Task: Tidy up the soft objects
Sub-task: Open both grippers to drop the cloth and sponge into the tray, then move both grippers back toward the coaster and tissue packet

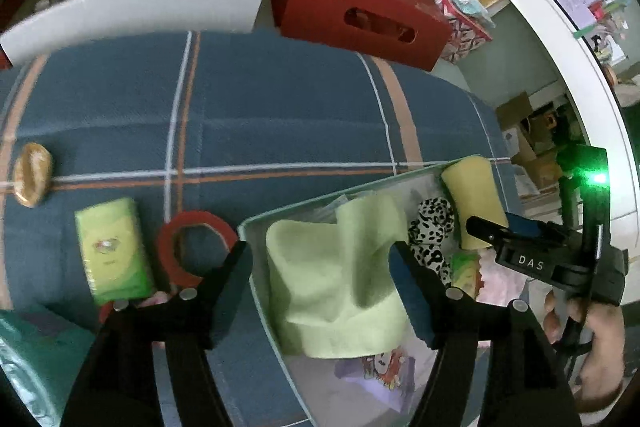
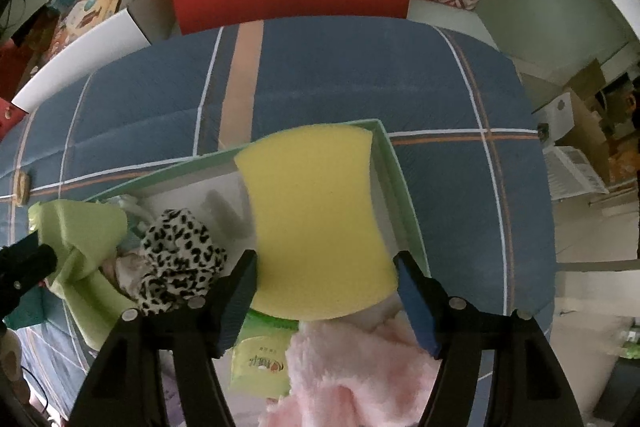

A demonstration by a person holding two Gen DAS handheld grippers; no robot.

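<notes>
Dropping soft things into the tray (image 2: 394, 163) on the blue checked worktop (image 1: 280, 99) is the step I judge to be in hand. My left gripper (image 1: 320, 259) stands wide over the green cloth (image 1: 340, 275), pads clear of it, the cloth slumped over the tray's near rim. My right gripper (image 2: 326, 267) is spread wide around the yellow sponge (image 2: 316, 223); I cannot tell whether the pads touch it. Next, I'd lift both clear, then fetch the green tissue pack (image 1: 112, 251) beside the red tape ring (image 1: 192, 247).

"DAS" in white letters on right gripper (image 1: 520, 259) body, print on green tissue pack (image 2: 262, 363) too blurred to read, nothing else legible
</notes>
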